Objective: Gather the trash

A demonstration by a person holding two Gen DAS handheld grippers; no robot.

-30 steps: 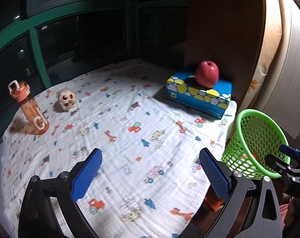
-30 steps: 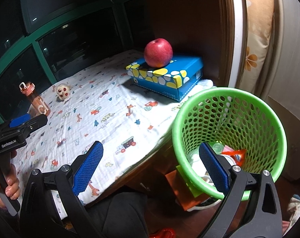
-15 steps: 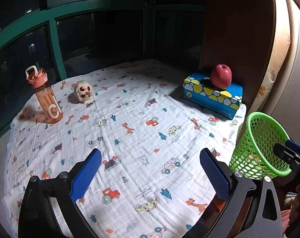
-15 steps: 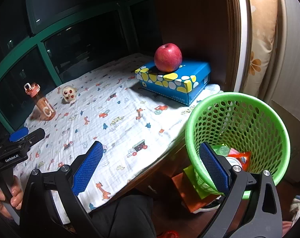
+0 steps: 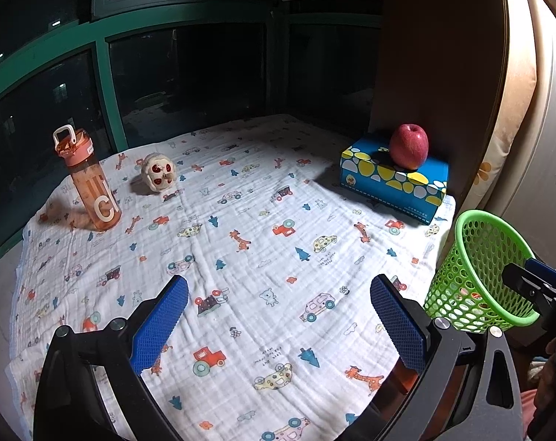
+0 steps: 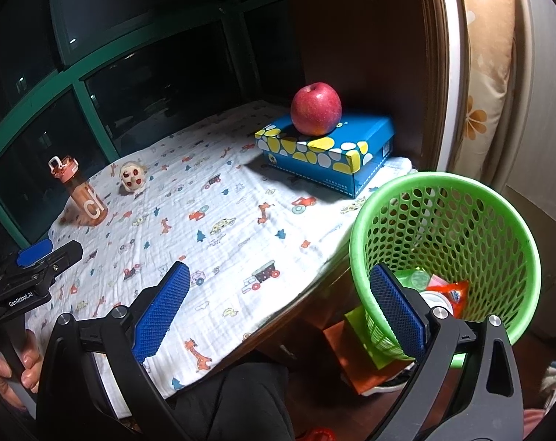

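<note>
Closest to us, at the bottom of the left view, our left gripper (image 5: 278,316) has its two blue pads spread wide, with nothing between them. It hangs over the white cloth with little cars and giraffes (image 5: 263,242). At the bottom of the right view, our right gripper (image 6: 278,312) is spread wide too and holds nothing.

Just past the right gripper, at the lower right of the right view, stands the green basket (image 6: 498,198). It sits beside the table edge, lower than the cloth. Inside it we see the trash (image 6: 445,290): a red wrapper and some pale bits.

Farther out, the cloth looks bare of scraps. At the right of the left view a red apple (image 5: 409,146) sits on top of a blue spotted box (image 5: 392,180). At the upper left stand an orange bottle (image 5: 88,180) and, near it, a small round toy (image 5: 158,176).

We think the picking up is nearly done or done. We see no loose trash on the cloth. Next we need to look around for any scrap left, and if we find one, reach over and pinch it.
</note>
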